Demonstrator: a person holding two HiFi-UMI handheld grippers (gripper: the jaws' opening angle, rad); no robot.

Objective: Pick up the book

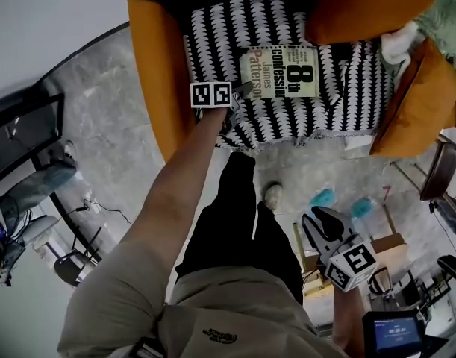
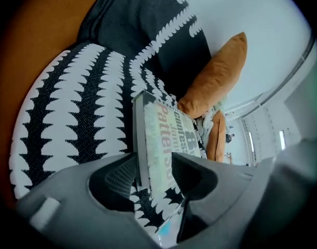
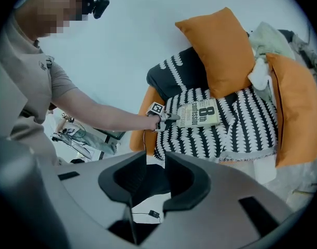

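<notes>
Book [image 1: 281, 71] corner (nearest one) under left gripper [image 1: 244, 92]

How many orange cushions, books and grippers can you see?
orange cushions: 2
book: 1
grippers, the left gripper and the right gripper: 2
Total: 5

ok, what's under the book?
The black-and-white throw on the orange sofa. Whatever lies directly beneath the book is covered by it.
</notes>
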